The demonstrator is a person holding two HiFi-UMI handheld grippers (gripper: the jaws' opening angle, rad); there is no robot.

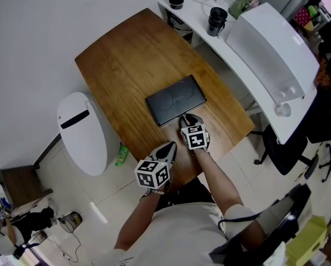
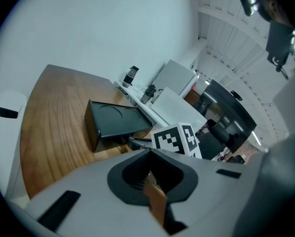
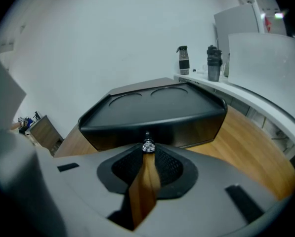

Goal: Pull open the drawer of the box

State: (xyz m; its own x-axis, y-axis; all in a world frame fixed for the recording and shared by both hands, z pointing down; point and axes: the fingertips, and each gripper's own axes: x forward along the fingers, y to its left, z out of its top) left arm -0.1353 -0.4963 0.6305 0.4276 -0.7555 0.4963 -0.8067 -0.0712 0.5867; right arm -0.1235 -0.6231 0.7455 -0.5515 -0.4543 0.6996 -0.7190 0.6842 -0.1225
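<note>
Two hand-held grippers work over a brown wooden table (image 1: 126,60), both near its front edge. A flat black plastic box (image 1: 175,100) lies on the middle of the table, with two shallow round recesses in its lid. The right gripper (image 1: 184,118) reaches up to the box's near side. In the head view that side is hidden beneath the gripper, so no handle shows there. The right gripper view gives it: a small faceted clear knob (image 3: 147,146) sticks out of the dark drawer front (image 3: 187,132), and the jaw tips sit on either side of it, pinching it. The drawer front looks flush with the box body. Its seam is hard to make out against the black plastic, and its lower edge is cut off by the gripper body. The left gripper (image 1: 172,144) is held just beside the right one, apart from the box. Its jaws are pressed together at the tips with nothing between them, and only a sliver of wood shows through the slit. In the left gripper view the right gripper's marker cube (image 2: 179,138) covers the knob. Whether the left gripper touches the table cannot be told.
</note>
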